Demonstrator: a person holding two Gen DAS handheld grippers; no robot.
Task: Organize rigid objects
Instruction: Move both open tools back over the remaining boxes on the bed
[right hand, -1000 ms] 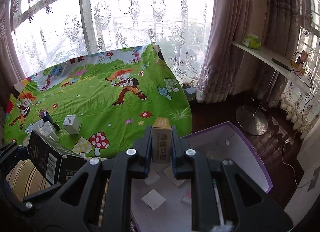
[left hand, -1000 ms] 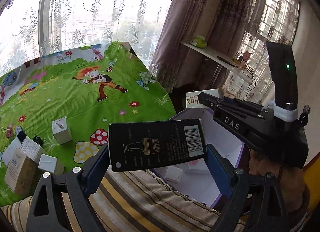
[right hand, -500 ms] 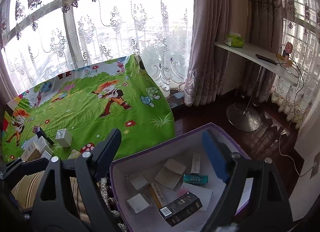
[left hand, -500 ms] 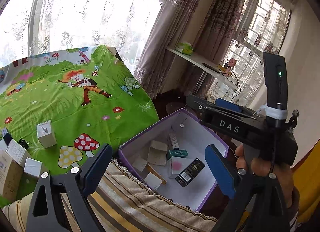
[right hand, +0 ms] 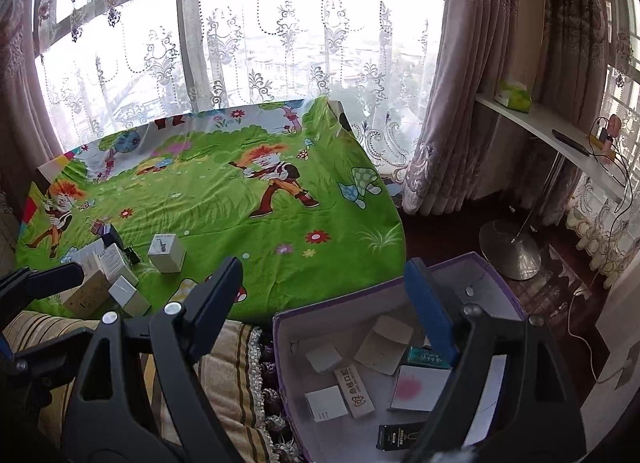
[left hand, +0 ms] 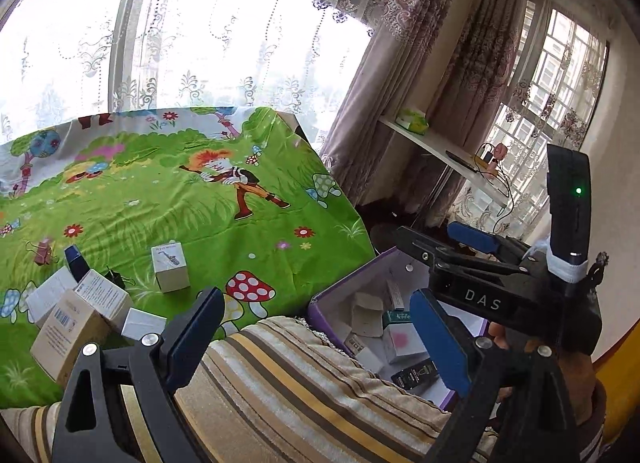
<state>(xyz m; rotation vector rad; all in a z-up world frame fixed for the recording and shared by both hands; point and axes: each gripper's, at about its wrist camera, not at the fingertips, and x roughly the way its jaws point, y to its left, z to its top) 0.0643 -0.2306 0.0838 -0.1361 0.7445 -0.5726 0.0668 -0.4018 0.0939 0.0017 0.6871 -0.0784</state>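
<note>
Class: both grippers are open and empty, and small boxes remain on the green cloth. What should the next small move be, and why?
Probably swing the left gripper toward the white cube box: it stands apart from the pile, while the purple bin already holds several boxes.

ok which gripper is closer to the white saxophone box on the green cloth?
Left, as far as the views show. The left gripper sits just short of the white saxophone box; the right gripper is over the purple bin, off beside the cloth.

free: green cloth [right hand: 240, 199] centre | blocked: small boxes [right hand: 112, 283] (near-left corner)
</note>
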